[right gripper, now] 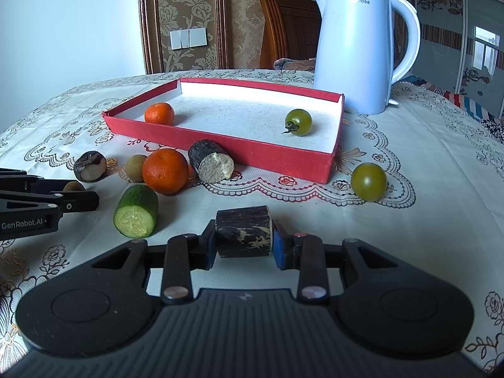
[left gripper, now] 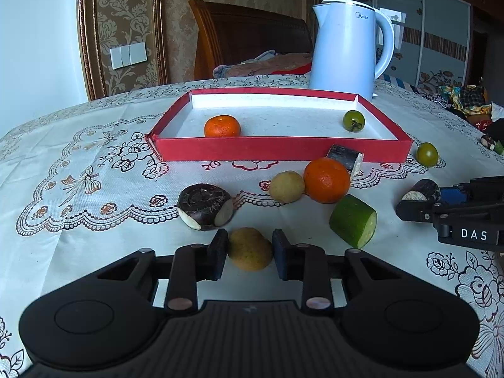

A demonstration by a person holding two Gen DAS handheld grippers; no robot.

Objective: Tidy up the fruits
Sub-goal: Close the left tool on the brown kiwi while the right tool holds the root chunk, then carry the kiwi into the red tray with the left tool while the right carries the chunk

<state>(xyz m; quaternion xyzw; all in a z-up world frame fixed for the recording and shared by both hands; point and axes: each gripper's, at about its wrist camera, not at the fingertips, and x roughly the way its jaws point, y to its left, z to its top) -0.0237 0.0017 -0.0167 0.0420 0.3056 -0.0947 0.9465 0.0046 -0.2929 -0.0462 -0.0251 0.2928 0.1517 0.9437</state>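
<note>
My left gripper (left gripper: 250, 252) is shut on a small yellow-brown round fruit (left gripper: 249, 249) that rests on the tablecloth, with a pad against each side. My right gripper (right gripper: 244, 242) is shut on a dark-skinned sugarcane piece (right gripper: 244, 236), low over the cloth. The red tray (left gripper: 283, 152) lies beyond, holding a tangerine (left gripper: 222, 126) and a green tomato (left gripper: 353, 120). In front of the tray lie a second tangerine (left gripper: 327, 180), another yellow fruit (left gripper: 286, 186), a dark water chestnut (left gripper: 204, 206), a cucumber chunk (left gripper: 352, 221), a second sugarcane piece (left gripper: 345, 157) and a green tomato (left gripper: 426, 154).
A white electric kettle (left gripper: 346, 47) stands behind the tray's far right corner. The table wears a lace-patterned cloth (left gripper: 94, 163). A wooden chair back (left gripper: 252, 37) and a wallpapered wall stand behind the table.
</note>
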